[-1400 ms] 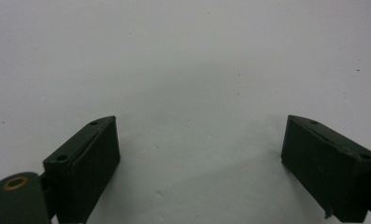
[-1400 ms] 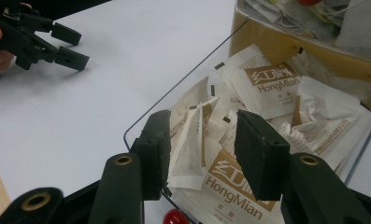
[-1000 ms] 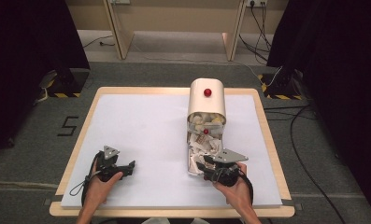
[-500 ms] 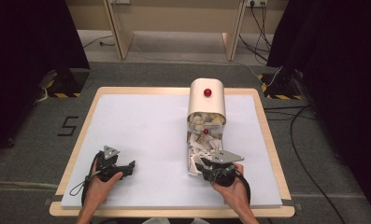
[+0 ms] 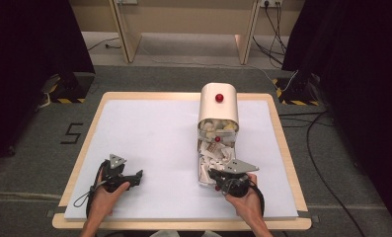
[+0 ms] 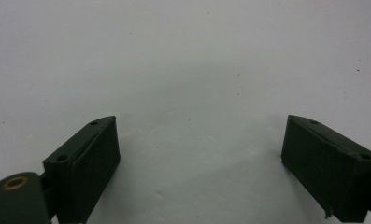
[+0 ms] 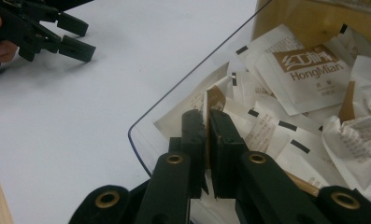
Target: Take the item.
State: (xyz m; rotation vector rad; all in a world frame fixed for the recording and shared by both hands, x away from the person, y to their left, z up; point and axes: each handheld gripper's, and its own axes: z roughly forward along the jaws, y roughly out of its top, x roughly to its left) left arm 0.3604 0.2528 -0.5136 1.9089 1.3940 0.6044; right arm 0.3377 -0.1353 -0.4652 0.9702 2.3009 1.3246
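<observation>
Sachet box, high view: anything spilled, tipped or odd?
The box lies on its side with its clear lid swung open onto the table. The sachets have slid onto the lid; none lie loose on the table.

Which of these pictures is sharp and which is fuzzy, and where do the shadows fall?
High view: evenly lit but soft, so the sachets in the clear box blur together. Left gripper view: sharp jaws with soft shadows beneath them on the white table. Right gripper view: print on the large sachet is readable, while the close right gripper is slightly soft.
</observation>
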